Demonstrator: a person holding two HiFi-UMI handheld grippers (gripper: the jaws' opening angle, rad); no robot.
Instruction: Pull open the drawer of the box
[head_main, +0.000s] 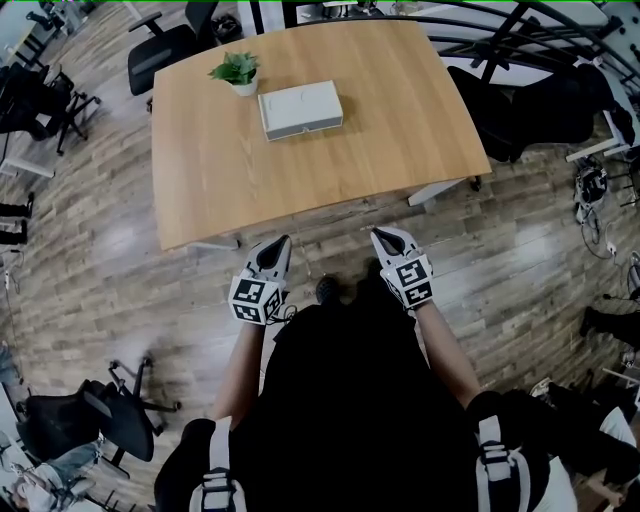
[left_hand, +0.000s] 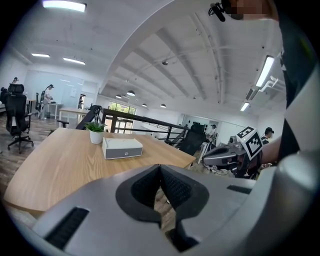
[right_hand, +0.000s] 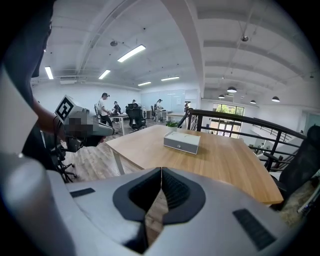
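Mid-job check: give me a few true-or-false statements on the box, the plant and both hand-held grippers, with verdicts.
1. The flat white rectangular box lies on the light wooden table. True.
2. The box already stands pulled open. False: its drawer sits flush and closed.
3. The small green plant in a white pot stands beside the box, not on it. True.
4. The left hand-held gripper is clamped on the box. False: it is held short of the table, jaws shut on nothing.
5. The right hand-held gripper has its jaws wide apart. False: they are together and empty.
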